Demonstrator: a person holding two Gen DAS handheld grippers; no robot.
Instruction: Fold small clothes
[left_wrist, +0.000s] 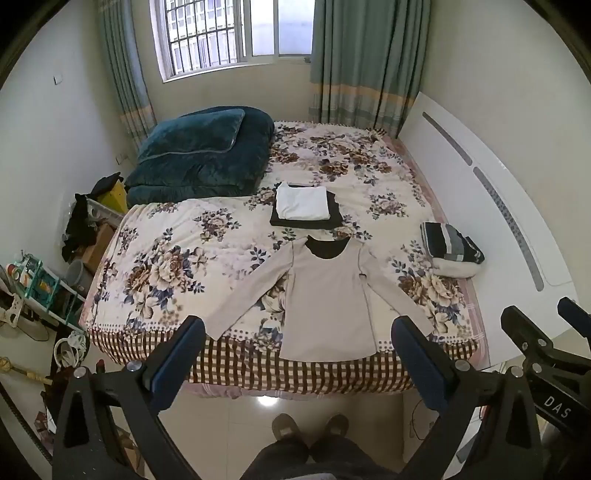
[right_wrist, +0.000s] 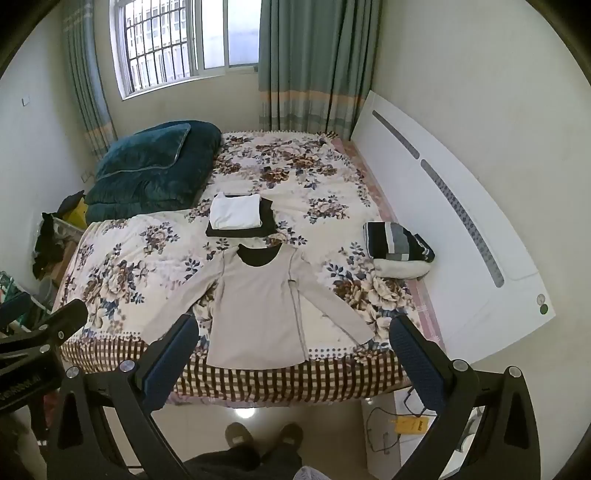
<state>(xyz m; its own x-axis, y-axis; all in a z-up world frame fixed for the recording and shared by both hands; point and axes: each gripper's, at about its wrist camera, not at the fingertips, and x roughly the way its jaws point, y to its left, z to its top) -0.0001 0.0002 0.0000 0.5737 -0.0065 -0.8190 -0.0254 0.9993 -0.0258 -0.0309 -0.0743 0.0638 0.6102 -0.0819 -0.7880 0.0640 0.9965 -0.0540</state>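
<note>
A beige long-sleeved top (left_wrist: 327, 299) with a black inner neckline lies flat, sleeves spread, at the near edge of the floral bed (left_wrist: 177, 258); it also shows in the right wrist view (right_wrist: 258, 314). My left gripper (left_wrist: 299, 332) is open and empty, held above the bed's near edge in front of the top. My right gripper (right_wrist: 293, 328) is open and empty, held likewise. The right gripper shows at the right of the left wrist view (left_wrist: 546, 325). Neither gripper touches the top.
A folded white garment (left_wrist: 303, 202) lies on a folded black one (left_wrist: 336, 218) behind the top. A striped folded pile (left_wrist: 452, 249) sits at the bed's right side. A teal quilt (left_wrist: 199, 155) is at back left. A white headboard (left_wrist: 480, 192) runs along the right. Clutter stands at left.
</note>
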